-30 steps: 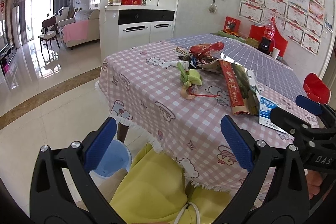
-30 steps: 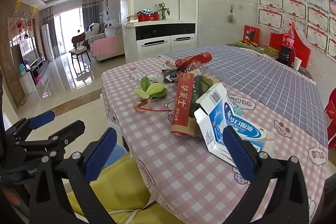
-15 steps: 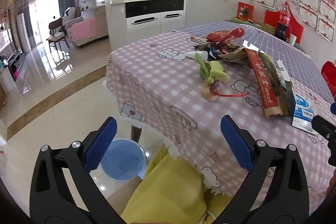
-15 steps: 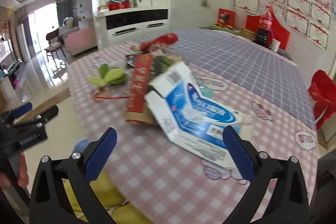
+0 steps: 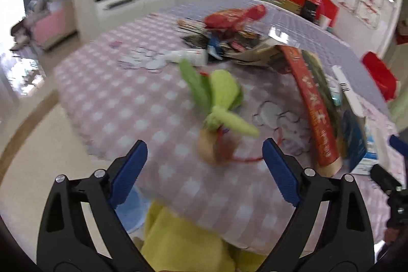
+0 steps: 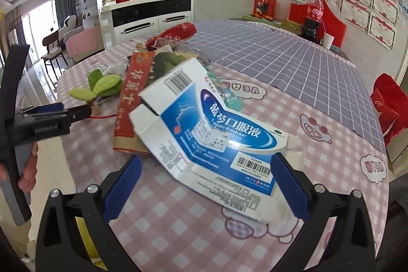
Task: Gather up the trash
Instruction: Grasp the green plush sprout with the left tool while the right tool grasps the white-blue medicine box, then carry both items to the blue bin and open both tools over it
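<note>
Trash lies piled on the pink checked tablecloth (image 5: 122, 103). A green leafy vegetable scrap (image 5: 221, 103) with a red band lies just ahead of my left gripper (image 5: 204, 145); its jaws are closing, wide apart, with nothing pressed between the pads. The right gripper (image 6: 206, 162) stands open over the near corner of a flattened blue and white carton (image 6: 211, 134). Left of the carton lies a long red and green packet (image 6: 132, 96). A red wrapper (image 6: 173, 33) and a white tube (image 5: 188, 56) lie farther back. The left gripper (image 6: 61, 111) also shows at the left edge of the right wrist view.
A blue bin (image 5: 132, 210) stands on the floor under the table's near edge, beside yellow cloth (image 5: 183, 241). At the table's far end stand a cola bottle (image 6: 316, 9) and a paper cup (image 6: 328, 40). A red cushion (image 6: 387, 103) sits to the right.
Both grippers have moved in over the table and tipped down. The vegetable scrap now lies close before the left fingers, and the carton has come under the right fingers.
</note>
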`<state>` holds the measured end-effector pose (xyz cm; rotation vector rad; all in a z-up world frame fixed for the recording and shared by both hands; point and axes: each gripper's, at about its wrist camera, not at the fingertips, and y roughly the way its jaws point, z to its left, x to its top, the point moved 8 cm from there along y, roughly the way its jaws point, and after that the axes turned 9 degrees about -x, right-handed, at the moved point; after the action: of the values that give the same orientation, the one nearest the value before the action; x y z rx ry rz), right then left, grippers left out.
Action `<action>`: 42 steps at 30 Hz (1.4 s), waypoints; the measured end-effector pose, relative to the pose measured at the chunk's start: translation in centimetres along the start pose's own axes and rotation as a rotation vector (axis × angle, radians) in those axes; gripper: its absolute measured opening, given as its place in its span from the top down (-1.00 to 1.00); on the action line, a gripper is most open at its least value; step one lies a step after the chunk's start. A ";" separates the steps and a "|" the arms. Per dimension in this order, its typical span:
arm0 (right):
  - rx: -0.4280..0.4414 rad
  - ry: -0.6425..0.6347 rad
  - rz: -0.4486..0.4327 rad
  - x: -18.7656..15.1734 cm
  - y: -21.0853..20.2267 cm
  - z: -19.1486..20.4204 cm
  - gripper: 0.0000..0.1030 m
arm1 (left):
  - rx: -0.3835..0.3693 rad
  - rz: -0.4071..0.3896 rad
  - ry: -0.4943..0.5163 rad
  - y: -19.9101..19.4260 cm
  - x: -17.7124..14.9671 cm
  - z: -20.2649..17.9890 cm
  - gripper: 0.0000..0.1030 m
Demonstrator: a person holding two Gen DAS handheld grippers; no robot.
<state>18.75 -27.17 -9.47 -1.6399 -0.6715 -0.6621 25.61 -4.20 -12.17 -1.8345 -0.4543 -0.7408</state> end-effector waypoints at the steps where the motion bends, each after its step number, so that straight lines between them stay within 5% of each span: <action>1: -0.002 -0.001 0.003 0.1 0.3 0.0 -0.92 | -0.018 0.015 0.002 0.7 0.3 0.0 -0.74; 7: 0.004 -0.006 0.037 0.3 2.0 0.4 -0.92 | 0.012 0.018 -0.018 2.9 2.2 1.2 -0.64; 10: 0.002 -0.030 0.048 0.2 2.7 1.1 -0.92 | 0.050 0.010 -0.001 3.5 2.8 1.6 -0.12; 12: -0.011 -0.047 0.047 0.4 3.0 1.5 -0.91 | 0.085 0.002 0.011 3.5 3.1 2.0 0.43; 14: -0.040 -0.067 0.035 0.7 3.4 1.7 -0.91 | 0.066 -0.002 0.003 3.3 3.1 2.1 0.61; 16: -0.095 -0.083 0.030 1.1 3.8 1.6 -0.91 | 0.034 -0.019 -0.025 2.7 3.0 2.5 0.64; 18: -0.153 -0.117 0.034 1.1 4.0 1.7 -0.68 | 0.052 -0.051 -0.033 2.0 3.0 3.0 0.64; 20: -0.142 -0.138 0.036 0.9 4.1 2.2 0.13 | 0.063 -0.069 -0.022 1.1 2.6 3.3 0.64; 22: -0.113 -0.152 0.041 0.8 4.4 2.7 0.51 | 0.057 -0.076 -0.030 0.4 2.0 3.6 0.64; 32: -0.259 -0.169 -0.060 2.2 2.5 1.3 0.88 | 0.045 -0.151 -0.012 -3.0 -0.3 4.0 0.63; 37: -0.191 -0.086 -0.116 3.4 0.2 0.8 0.95 | 0.017 -0.213 -0.056 -5.2 -0.5 5.0 0.63; 42: -0.106 -0.016 -0.160 5.3 -1.7 1.6 0.95 | 0.069 -0.266 -0.058 -7.3 -0.3 6.0 0.63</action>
<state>21.15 -24.96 -4.74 -1.7023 -0.7965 -0.8122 22.49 4.05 -8.84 -1.7537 -0.7629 -0.8410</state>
